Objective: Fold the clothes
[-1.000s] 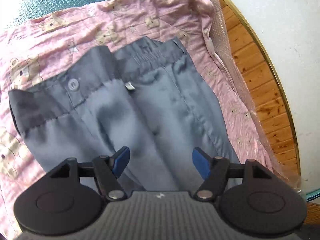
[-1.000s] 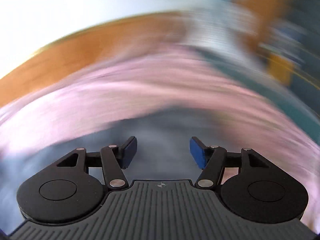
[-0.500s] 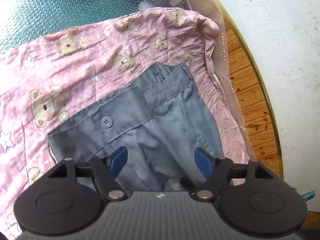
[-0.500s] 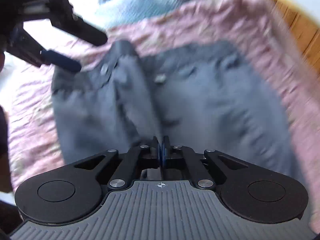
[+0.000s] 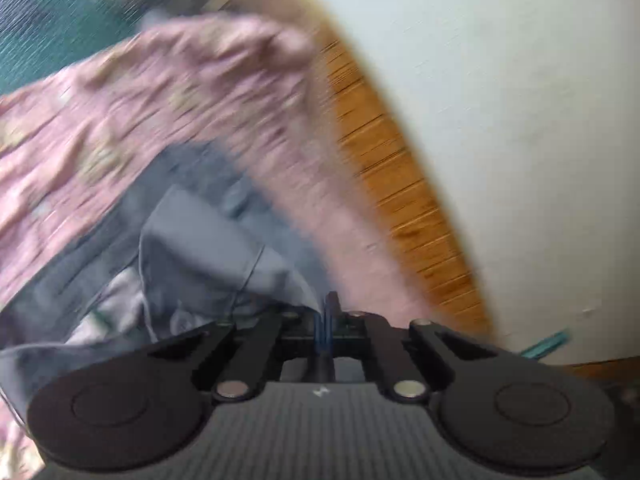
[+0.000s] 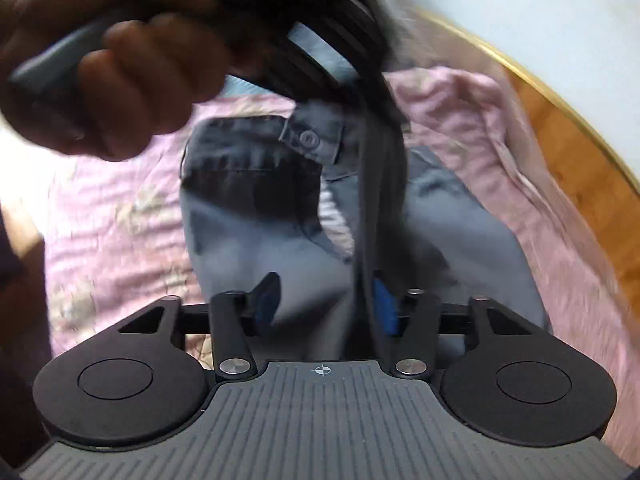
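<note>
Grey trousers (image 6: 256, 208) with a button at the waistband lie on a pink bear-print cloth (image 6: 120, 216). In the left wrist view my left gripper (image 5: 325, 320) is shut on an edge of the grey trousers (image 5: 208, 248) and lifts a fold of them; the view is blurred. In the right wrist view my right gripper (image 6: 326, 306) is open above the trousers, and a strip of grey fabric hangs between its fingers. The person's hand (image 6: 112, 80) with the left gripper's body fills the upper left there.
The pink cloth (image 5: 168, 92) covers a round table with a wooden rim (image 5: 400, 184) and gold edge (image 6: 560, 92). Pale floor (image 5: 500, 80) lies beyond the rim on the right. A teal surface (image 5: 48, 20) shows at the far left.
My left gripper went from open to shut on the trousers and pulled fabric up. My right gripper went from shut to open, and the left hand moved in over the trousers.
</note>
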The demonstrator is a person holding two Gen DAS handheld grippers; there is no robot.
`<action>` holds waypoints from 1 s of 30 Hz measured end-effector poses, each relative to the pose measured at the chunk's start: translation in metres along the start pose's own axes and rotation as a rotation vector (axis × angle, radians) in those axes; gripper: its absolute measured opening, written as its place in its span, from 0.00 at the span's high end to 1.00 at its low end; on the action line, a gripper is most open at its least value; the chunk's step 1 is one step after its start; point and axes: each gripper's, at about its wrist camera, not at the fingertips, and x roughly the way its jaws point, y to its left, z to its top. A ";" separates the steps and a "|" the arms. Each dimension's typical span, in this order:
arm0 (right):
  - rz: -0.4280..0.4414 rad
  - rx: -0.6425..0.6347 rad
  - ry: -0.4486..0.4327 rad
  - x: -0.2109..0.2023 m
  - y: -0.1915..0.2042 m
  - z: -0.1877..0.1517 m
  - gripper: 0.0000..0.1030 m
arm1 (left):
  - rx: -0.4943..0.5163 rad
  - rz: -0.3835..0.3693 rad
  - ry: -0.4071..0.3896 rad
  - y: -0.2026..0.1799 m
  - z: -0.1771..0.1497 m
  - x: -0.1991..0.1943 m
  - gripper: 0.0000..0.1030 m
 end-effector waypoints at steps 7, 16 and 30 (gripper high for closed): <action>-0.049 1.014 0.168 -0.060 -0.136 -0.147 0.26 | -0.304 0.262 0.155 0.119 -0.071 -0.013 0.97; -0.537 1.792 -0.292 -0.207 -0.307 -0.338 0.26 | -0.142 0.409 0.119 0.069 -0.039 -0.004 0.33; -0.791 1.611 -0.348 -0.259 -0.446 -0.363 0.92 | -0.120 0.454 0.116 0.055 -0.036 0.003 0.76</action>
